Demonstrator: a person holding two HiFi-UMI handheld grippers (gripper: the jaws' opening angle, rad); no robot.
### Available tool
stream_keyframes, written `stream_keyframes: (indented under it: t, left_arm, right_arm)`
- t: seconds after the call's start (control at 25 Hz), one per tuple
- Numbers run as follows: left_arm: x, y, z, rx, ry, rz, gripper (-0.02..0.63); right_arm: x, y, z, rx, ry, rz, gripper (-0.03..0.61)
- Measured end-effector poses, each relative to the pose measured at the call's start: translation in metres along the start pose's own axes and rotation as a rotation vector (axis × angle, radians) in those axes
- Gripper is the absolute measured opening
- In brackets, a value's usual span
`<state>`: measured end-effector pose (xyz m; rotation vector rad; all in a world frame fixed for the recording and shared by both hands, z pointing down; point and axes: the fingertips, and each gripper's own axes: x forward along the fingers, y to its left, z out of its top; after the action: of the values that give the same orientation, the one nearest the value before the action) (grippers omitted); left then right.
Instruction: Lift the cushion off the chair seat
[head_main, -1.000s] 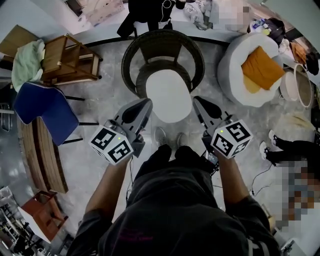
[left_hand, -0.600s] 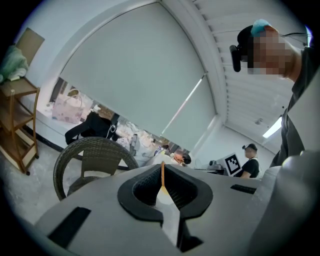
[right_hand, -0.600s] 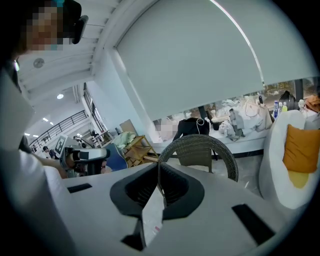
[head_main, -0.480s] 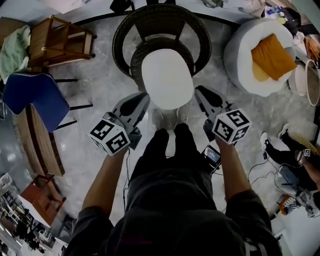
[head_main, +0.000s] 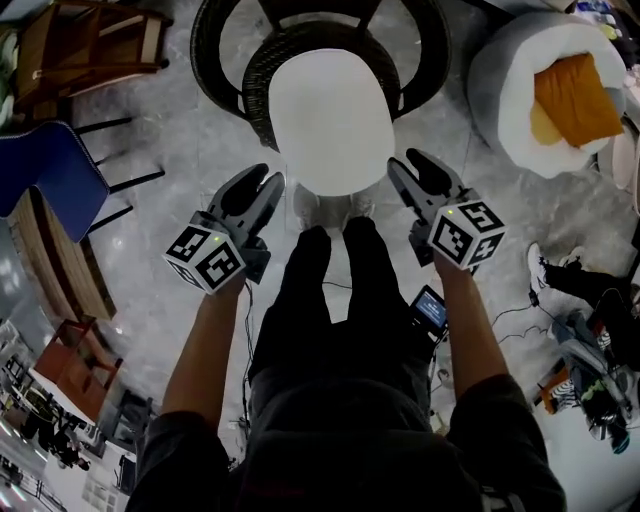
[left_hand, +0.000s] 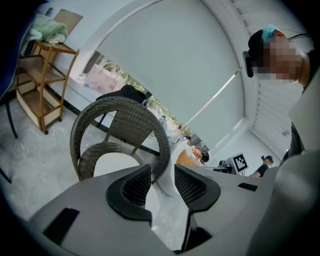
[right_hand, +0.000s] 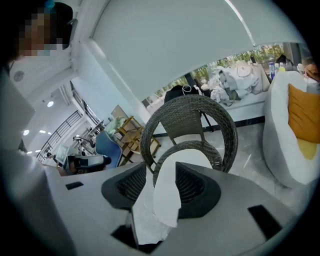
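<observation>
Grey marble floor (head_main: 200, 150) all round. Toward its far edge, centre: wicker chair (head_main: 215, 60), curved back and woven rim. Far right corner: round white seat (head_main: 500, 90). Left edge: blue chair (head_main: 45, 180). Near edge: person's legs (head_main: 330, 290) in black, standing just in front of the wicker chair.

White oval cushion (head_main: 330, 120) flat on the chair seat, covering most of it, not lifted. Orange pillow (head_main: 580, 95) inside the round seat.

L gripper (head_main: 268, 180) just beside cushion's near-left edge, apart from it. Fingers (left_hand: 135, 187) spread partway, just been opening, nothing btwn them; chair rim and floor seen thru the gap.

R gripper (head_main: 407, 160) just beside cushion's near-right edge. Fingers also spread partway, just been opening, pinching nothing; cushion edge visible thru the gap, untouched.
</observation>
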<state>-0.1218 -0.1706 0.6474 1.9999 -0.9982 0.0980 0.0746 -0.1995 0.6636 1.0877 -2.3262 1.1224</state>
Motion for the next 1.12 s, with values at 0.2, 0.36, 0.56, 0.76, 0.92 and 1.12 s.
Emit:
stream_keyframes:
  t: [0.2,0.36,0.56,0.76,0.92,1.12]
  left_arm:
    - [0.017,0.038,-0.046,-0.056,0.042,0.042,0.177]
    - [0.008,0.069,-0.071,-0.094,0.066,0.071,0.217]
    - [0.008,0.103,-0.113,-0.144,0.094,0.128,0.26]
    - [0.014,0.136,-0.152,-0.197,0.122,0.185,0.291]
    - [0.024,0.148,-0.186,-0.231,0.161,0.195,0.298]
    - [0.043,0.162,-0.23,-0.287,0.188,0.196,0.298]
  right_arm:
    - [0.023,-0.032,-0.037,0.044,0.038,-0.031,0.187]
    - [0.044,-0.03,-0.069,0.074,0.081,-0.056,0.222]
    - [0.059,-0.052,-0.117,0.107,0.13,-0.097,0.249]
    - [0.072,-0.081,-0.154,0.165,0.16,-0.122,0.256]
    - [0.079,-0.099,-0.18,0.2,0.188,-0.117,0.256]
    - [0.087,-0.12,-0.213,0.246,0.21,-0.122,0.256]
